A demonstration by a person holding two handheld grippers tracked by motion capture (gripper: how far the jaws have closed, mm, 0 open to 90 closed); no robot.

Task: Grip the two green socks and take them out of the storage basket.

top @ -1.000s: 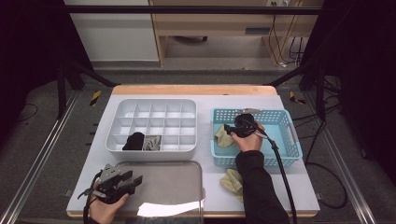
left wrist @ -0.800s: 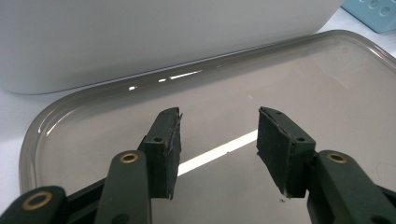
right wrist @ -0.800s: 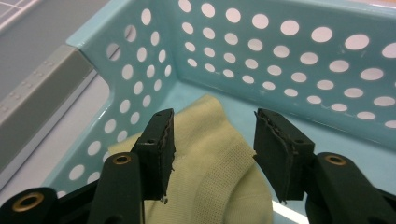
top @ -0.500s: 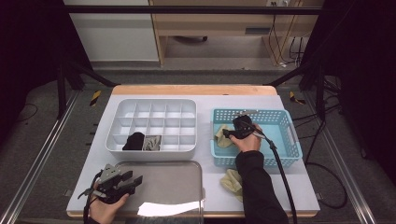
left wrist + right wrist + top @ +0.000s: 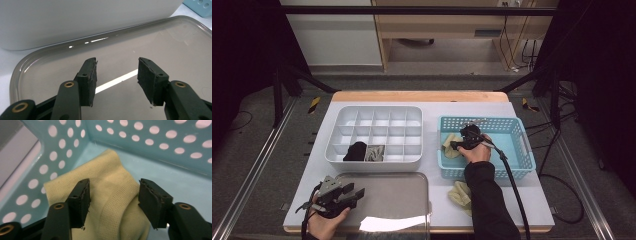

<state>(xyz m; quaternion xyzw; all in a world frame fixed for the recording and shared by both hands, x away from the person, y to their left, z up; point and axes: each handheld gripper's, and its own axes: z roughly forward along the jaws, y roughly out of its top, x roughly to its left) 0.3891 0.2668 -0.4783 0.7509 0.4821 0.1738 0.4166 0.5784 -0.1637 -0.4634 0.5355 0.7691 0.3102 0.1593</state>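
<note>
Lying bunched in the blue basket (image 5: 517, 137), near its left wall, the yellow sock (image 5: 110, 195) sits between the right gripper (image 5: 113, 202) fingers, which have just been closing but stay apart; gather one thick fold, then lift straight. Left gripper (image 5: 117, 77) fingers hang apart over the tray (image 5: 175, 40).

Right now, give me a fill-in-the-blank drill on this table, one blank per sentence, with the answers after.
1. The right gripper hangs with its jaws apart over a yellow sock inside the ____ basket.
2. The left gripper stands open above the clear ____.
3. A second yellow sock lies on the table, ____ the basket.
4. The white divided box holds a black sock and a ____ one.

Answers: blue; lid; outside; grey
</note>
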